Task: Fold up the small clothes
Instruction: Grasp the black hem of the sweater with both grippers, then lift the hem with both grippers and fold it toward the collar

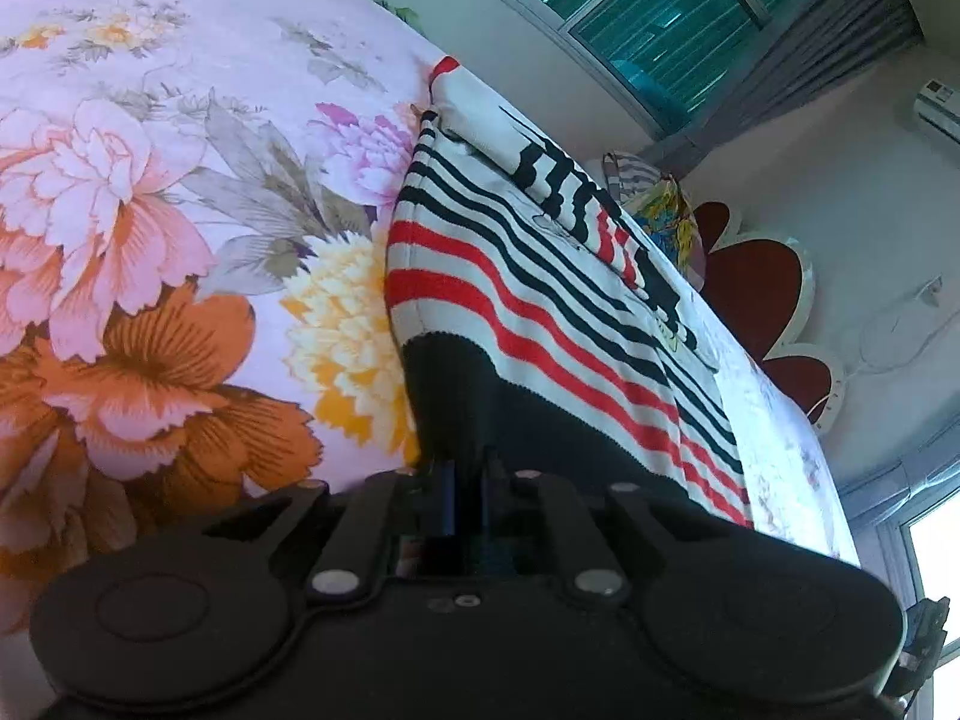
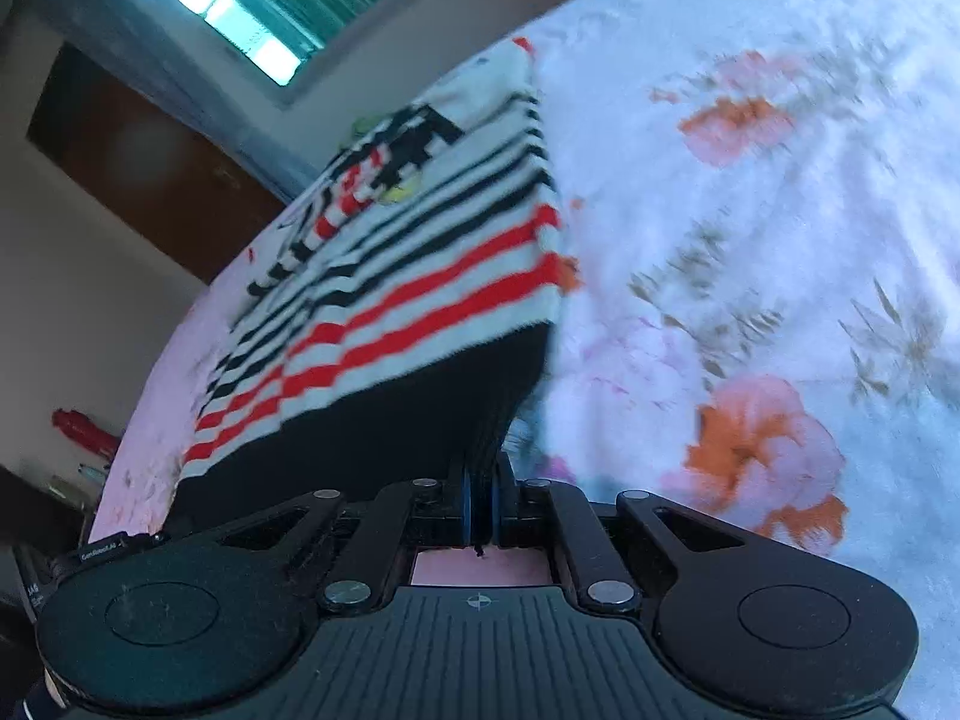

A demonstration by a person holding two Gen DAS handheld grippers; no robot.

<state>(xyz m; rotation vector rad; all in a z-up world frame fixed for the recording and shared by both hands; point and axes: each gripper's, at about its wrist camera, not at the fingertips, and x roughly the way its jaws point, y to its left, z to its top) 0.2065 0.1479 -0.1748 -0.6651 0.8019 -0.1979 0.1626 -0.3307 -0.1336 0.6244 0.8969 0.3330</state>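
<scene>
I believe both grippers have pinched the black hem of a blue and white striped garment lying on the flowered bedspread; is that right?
Not quite: the striped garment is red, black and white, not blue and white, as both wrist views show. The rest holds: the left gripper and right gripper are shut on its black hem, on the flowered bedspread.

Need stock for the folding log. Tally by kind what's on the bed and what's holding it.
Striped garment: 1, lying on the bed sheet, black hem pinched at both corners
Pillow: 1, at the far end
Gripper: 2, left gripper and right gripper, both shut on the hem
Total: 4
</scene>
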